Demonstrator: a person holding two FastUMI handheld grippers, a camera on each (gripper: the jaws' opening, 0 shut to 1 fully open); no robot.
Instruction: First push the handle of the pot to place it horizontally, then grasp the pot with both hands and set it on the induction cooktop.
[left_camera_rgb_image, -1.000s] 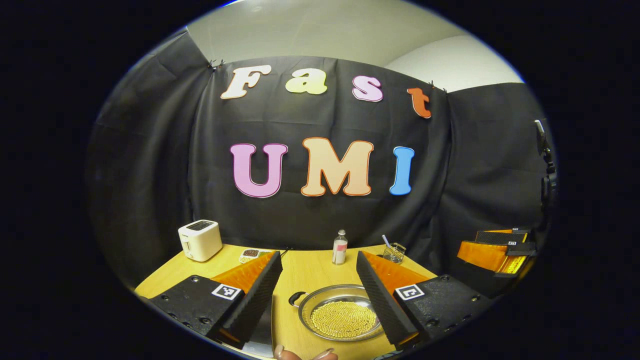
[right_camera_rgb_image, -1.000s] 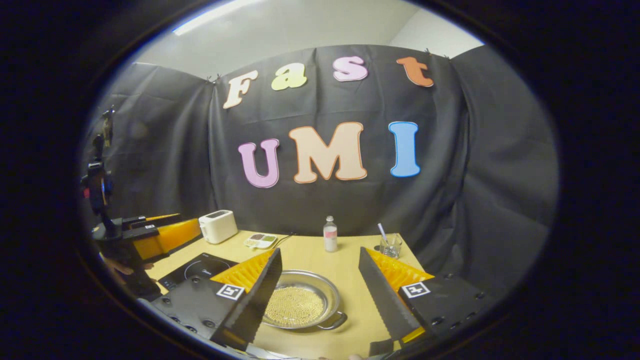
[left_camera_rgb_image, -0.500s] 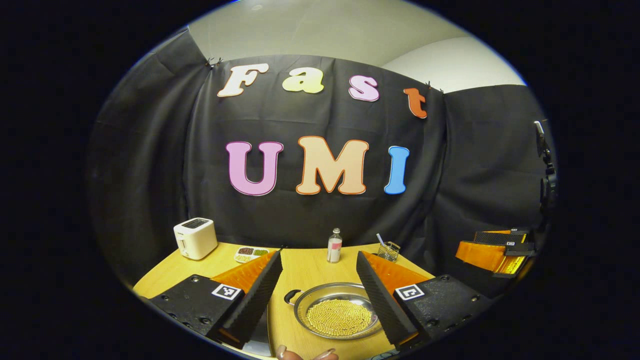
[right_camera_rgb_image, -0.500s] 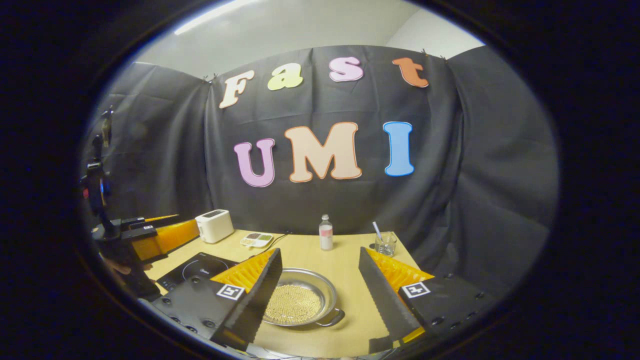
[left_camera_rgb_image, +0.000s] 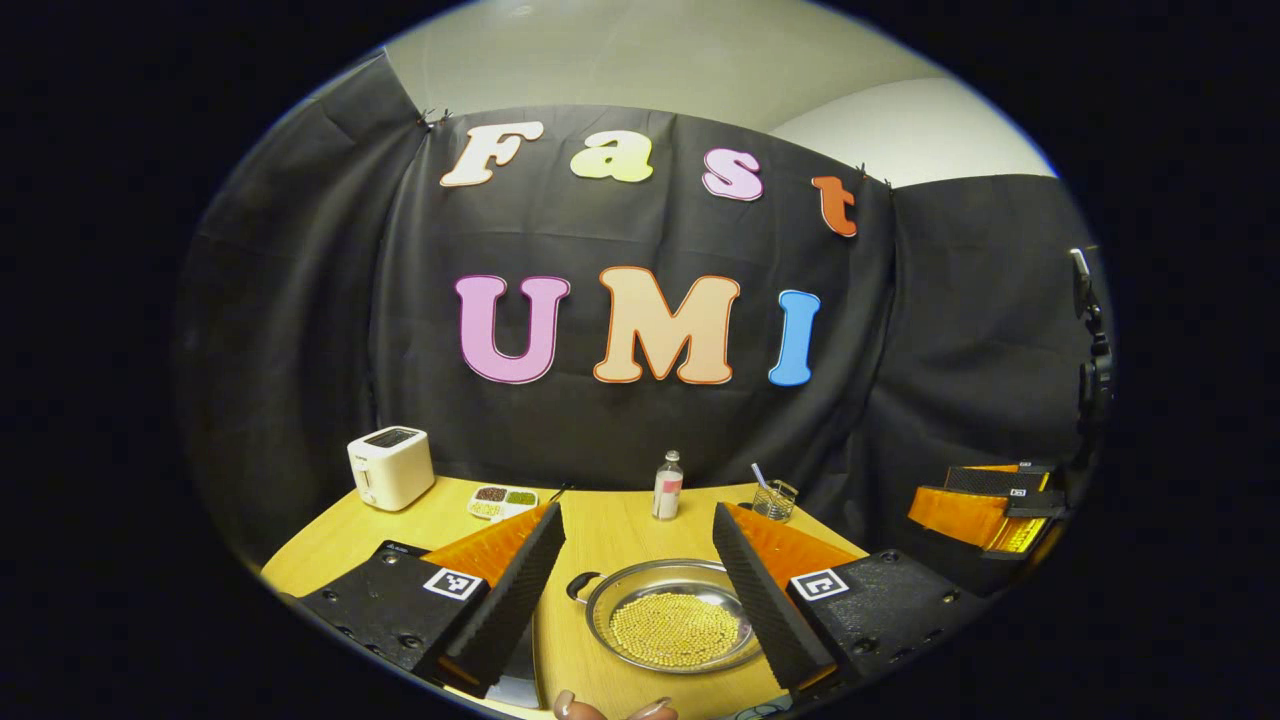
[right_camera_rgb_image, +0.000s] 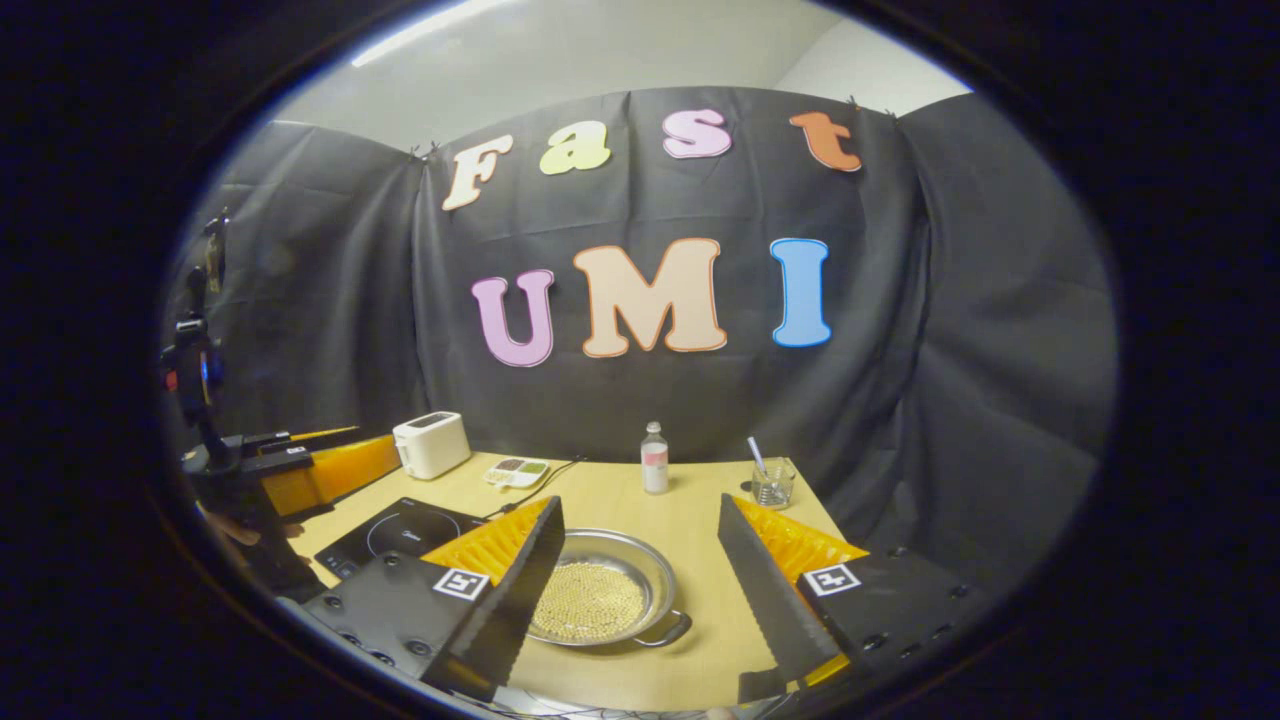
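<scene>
black cloth hangs behind a light wooden table (left_camera_rgb_image: 610, 530), which fills the lower middle of both views.

in the left gripper view, the left gripper (left_camera_rgb_image: 640, 590) sits at the bottom centre with its two dark ridged fingers spread wide, holding nothing. between and just beyond them, low in the frame, the shallow steel pot (left_camera_rgb_image: 672, 625) rests flat on the table, its bottom covered with small golden beads (left_camera_rgb_image: 675, 630). a dark loop handle (left_camera_rgb_image: 578, 586) sticks out at the pot's left edge. fingertips of a hand (left_camera_rgb_image: 605, 709) peek in at the very bottom. further up the frame stand a small bottle (left_camera_rgb_image: 667, 486) at centre, a glass with a straw (left_camera_rgb_image: 775, 497) to its right, a divided dish (left_camera_rgb_image: 503, 499) and a white toaster (left_camera_rgb_image: 390, 467) at the left. the other gripper's orange and black body shows at the right edge, well apart from the pot.

in the right gripper view, the right gripper (right_camera_rgb_image: 640, 590) is likewise at the bottom centre, fingers wide apart and empty. the pot lies low in the frame, partly behind the left finger, with a loop handle at its lower right edge. the black induction cooktop (right_camera_rgb_image: 395, 530) lies on the table at the lower left, near the pot but not touching it. a cable (right_camera_rgb_image: 545, 473) runs toward the cloth.
</scene>
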